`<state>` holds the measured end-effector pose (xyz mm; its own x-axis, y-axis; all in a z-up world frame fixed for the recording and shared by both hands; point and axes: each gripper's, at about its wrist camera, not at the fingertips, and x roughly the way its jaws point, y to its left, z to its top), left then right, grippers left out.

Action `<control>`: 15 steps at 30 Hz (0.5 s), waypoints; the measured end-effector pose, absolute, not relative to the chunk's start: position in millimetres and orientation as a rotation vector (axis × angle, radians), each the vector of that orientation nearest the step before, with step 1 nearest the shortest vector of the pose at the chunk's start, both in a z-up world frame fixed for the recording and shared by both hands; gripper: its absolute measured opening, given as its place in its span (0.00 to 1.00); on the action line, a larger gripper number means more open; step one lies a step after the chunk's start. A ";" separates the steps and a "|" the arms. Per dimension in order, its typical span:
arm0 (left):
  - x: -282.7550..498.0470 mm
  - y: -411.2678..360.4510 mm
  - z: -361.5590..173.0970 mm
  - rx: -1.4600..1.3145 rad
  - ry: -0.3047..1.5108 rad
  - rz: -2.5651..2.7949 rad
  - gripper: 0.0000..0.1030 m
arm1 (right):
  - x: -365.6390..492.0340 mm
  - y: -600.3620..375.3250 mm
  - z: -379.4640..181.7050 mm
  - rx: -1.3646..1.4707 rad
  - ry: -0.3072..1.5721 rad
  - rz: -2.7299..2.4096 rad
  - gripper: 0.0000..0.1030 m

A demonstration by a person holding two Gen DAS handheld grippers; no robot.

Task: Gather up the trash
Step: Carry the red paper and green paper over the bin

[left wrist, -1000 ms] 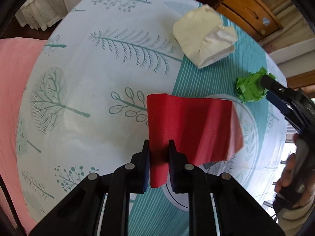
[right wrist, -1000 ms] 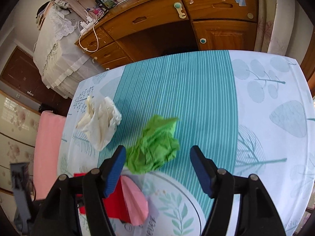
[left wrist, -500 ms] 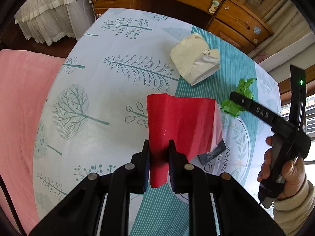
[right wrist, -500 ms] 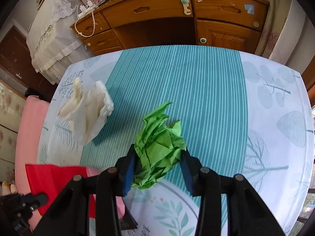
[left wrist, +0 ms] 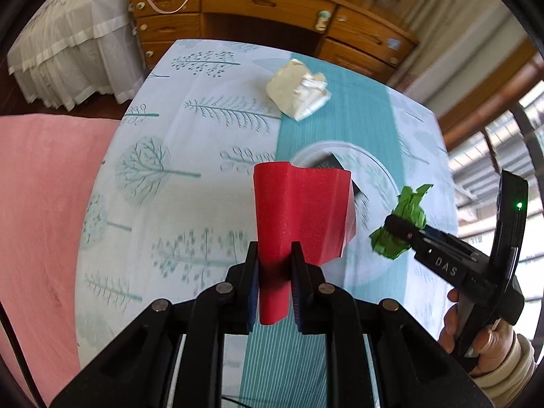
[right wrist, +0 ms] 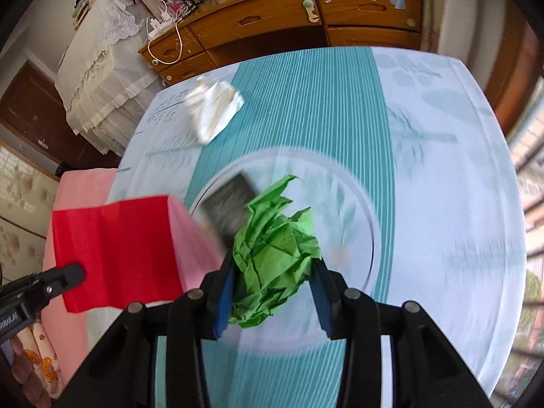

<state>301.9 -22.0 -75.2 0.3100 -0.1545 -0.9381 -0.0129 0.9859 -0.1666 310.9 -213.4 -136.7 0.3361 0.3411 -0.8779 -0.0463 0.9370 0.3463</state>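
Observation:
My left gripper (left wrist: 274, 284) is shut on a folded red sheet of paper (left wrist: 301, 217), which hangs in the air above the table. The same red paper (right wrist: 115, 248) shows at the left of the right wrist view, pinched by the left gripper (right wrist: 73, 272). My right gripper (right wrist: 272, 292) is shut on a crumpled green paper ball (right wrist: 275, 261), lifted off the cloth. In the left wrist view the green ball (left wrist: 401, 224) sits in the right gripper (left wrist: 394, 227) at the right, held by a hand. A crumpled white paper wad (left wrist: 299, 93) lies on the table's far side.
The table wears a pale cloth with tree prints and a teal striped band (right wrist: 306, 102). A dark card (right wrist: 227, 204) lies inside the printed circle. A pink cushion (left wrist: 40, 204) lies left of the table. A wooden dresser (right wrist: 289, 17) stands behind it.
The right gripper closed on the green ball and lifted it off the table toward me. The left gripper rose with the red paper, so the table looks farther away.

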 end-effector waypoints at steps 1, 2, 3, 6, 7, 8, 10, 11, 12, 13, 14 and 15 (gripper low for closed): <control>286.8 -19.6 -69.2 -0.149 1.247 -0.124 0.14 | 297.6 -211.5 -131.6 0.290 1.201 0.249 0.39; 274.0 -17.4 -64.2 -0.145 1.241 -0.149 0.14 | 282.7 -209.1 -126.0 0.300 1.195 0.241 0.39; 264.7 -16.1 -61.9 -0.139 1.236 -0.166 0.14 | 261.0 -205.0 -117.8 0.311 1.184 0.229 0.39; 221.5 -8.7 -47.8 -0.101 1.215 -0.241 0.13 | 213.2 -196.0 -99.6 0.335 1.152 0.196 0.39; 202.4 -4.5 -42.9 -0.082 1.205 -0.273 0.14 | 189.8 -191.3 -91.8 0.352 1.135 0.178 0.39; 189.9 -2.2 -40.3 -0.068 1.199 -0.293 0.14 | 173.1 -188.0 -86.7 0.364 1.122 0.165 0.39; 161.3 5.4 -36.1 -0.033 1.189 -0.328 0.14 | 140.5 -179.5 -77.5 0.383 1.097 0.138 0.39; 142.0 11.7 -33.9 -0.015 1.186 -0.353 0.14 | 125.4 -175.5 -73.6 0.391 1.087 0.126 0.39; 128.6 16.7 -33.0 -0.004 1.187 -0.370 0.14 | 108.3 -170.8 -69.9 0.400 1.078 0.113 0.39; 114.3 21.9 -31.9 0.008 1.189 -0.384 0.14 | 90.0 -166.0 -66.1 0.407 1.069 0.101 0.39; 100.2 27.0 -30.2 0.018 1.191 -0.396 0.14 | 75.4 -162.0 -64.0 0.410 1.065 0.092 0.39; 90.2 31.1 -29.0 0.026 1.193 -0.405 0.14 | 56.3 -155.4 -61.4 0.409 1.068 0.083 0.39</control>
<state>90.2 31.1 -29.0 0.3057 -0.2929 -0.9060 0.3196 0.9279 -0.1922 56.3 -155.4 -61.4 0.4868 0.2616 -0.8334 0.1294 0.9220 0.3650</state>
